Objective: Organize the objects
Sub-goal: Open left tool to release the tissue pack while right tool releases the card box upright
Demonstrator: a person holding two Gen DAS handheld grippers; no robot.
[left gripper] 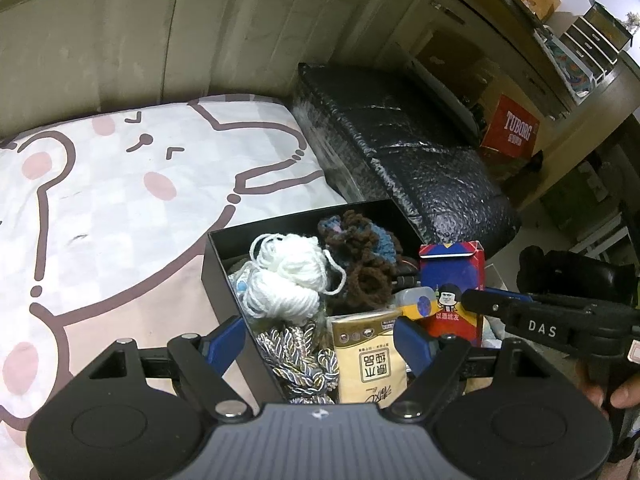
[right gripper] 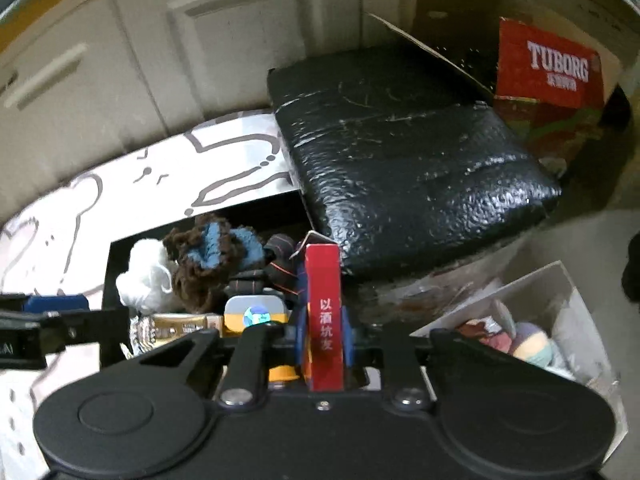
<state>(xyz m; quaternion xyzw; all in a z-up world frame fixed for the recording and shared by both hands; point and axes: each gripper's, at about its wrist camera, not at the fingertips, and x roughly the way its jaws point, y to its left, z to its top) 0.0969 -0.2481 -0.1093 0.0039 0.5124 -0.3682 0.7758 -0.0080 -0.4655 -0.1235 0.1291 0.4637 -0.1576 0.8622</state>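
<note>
A black storage box point(left gripper: 218, 276) stands on the bed, filled with white yarn point(left gripper: 286, 280), brown and blue knitwear point(left gripper: 360, 252), braided cord point(left gripper: 296, 356), a tan tissue pack point(left gripper: 370, 358) and a grey and yellow case point(left gripper: 418, 300). My left gripper point(left gripper: 322, 340) is open and empty, held over the box's near end. My right gripper point(right gripper: 324, 336) is shut on a red and blue card box point(right gripper: 324, 320) and holds it upright at the storage box's right end; it also shows in the left wrist view point(left gripper: 454, 280).
A cartoon-print bedsheet point(left gripper: 120, 200) spreads to the left. A black padded bench point(right gripper: 400, 160) stands behind the box. A red Tuborg carton point(right gripper: 552, 68) sits at the back right. A white bin of soft items point(right gripper: 532, 332) is on the floor at right. Cupboard doors line the back.
</note>
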